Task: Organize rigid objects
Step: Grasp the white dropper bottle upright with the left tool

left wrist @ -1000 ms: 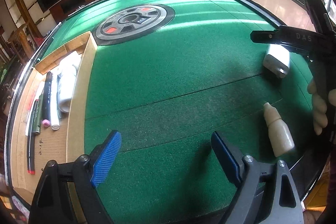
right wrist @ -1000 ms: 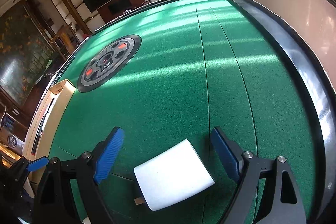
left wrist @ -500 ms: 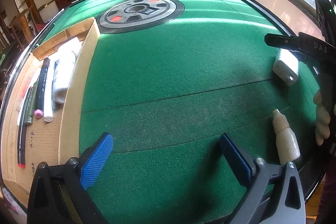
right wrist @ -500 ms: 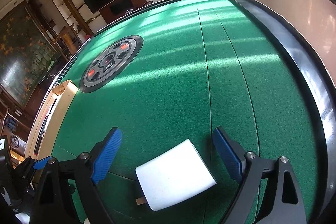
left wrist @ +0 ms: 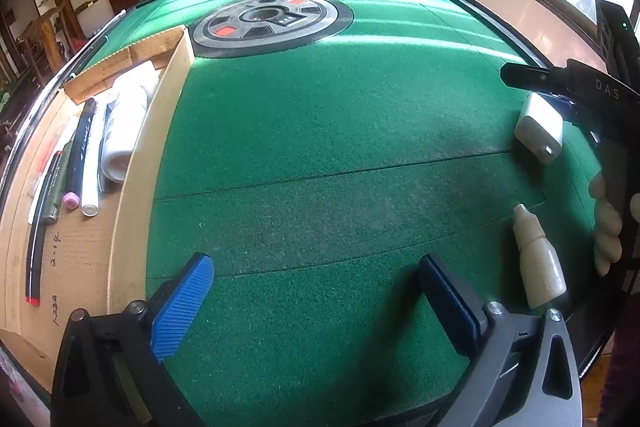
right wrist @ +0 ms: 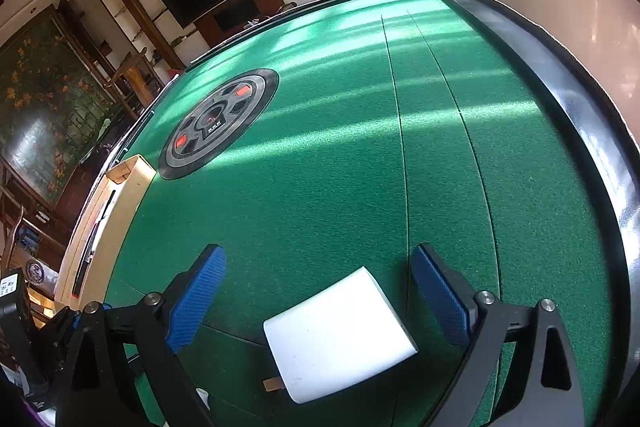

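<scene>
green felt table (left wrist: 320, 131), open middle

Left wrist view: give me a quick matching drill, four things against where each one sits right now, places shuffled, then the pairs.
Things:
1. charger
2. dropper bottle
3. pens
4. round disc

Places:
A. in the cardboard box at the left
B. far middle of the green mat
C. on the mat at the right, under the right tongs
D. lying on the mat at the near right, cap pointing away

Pairs: 1-C, 2-D, 3-A, 4-B
</scene>
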{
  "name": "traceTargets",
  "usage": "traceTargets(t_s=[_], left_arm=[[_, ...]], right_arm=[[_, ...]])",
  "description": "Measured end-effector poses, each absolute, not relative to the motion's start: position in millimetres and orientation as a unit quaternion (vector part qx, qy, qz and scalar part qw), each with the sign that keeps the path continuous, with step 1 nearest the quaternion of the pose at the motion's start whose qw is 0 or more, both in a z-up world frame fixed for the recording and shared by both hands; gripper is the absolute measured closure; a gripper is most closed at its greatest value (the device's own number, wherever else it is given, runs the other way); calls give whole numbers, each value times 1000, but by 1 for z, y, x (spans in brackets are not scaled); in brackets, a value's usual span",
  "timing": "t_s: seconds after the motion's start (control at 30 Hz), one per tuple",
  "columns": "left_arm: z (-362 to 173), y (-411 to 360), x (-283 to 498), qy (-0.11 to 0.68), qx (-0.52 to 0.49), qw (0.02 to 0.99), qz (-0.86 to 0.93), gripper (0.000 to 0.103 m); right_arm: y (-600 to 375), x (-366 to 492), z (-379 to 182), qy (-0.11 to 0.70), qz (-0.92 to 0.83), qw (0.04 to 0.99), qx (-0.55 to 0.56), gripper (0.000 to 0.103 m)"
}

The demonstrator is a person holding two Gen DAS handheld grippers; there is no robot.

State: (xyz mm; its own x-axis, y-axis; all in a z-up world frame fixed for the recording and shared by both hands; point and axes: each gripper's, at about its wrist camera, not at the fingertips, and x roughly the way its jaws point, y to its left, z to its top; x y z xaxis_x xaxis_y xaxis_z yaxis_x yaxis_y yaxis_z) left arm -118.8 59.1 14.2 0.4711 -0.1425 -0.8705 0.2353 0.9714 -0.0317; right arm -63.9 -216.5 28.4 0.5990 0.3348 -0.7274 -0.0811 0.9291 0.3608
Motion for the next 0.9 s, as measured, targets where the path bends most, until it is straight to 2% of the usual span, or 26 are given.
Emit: traceTargets(t_s=[0.1,0.33,0.47,0.63,0.83,0.9], left_arm=[[29,47,-124,498,7,849,-175,1],[18,-16,-138,512,84,825,-223,1],[16,-33,-140,490,130,837,-205,1],[15,-28,-112,500,96,839,-191,1],[37,-37,-126,415,106,866,-258,1],[39,-46,-121,410,112,861,-281,1]], right_arm=[[-216,-64,28,431,119,882,149,8],[-219,-64,28,429,123,881,156,8],[-220,-64,28,429,124,881,158,8],[-221,-64,28,428,126,880,161,8],[-225,-64,28,425,132,879,173,8],[-229,-64,27,423,138,876,187,7]])
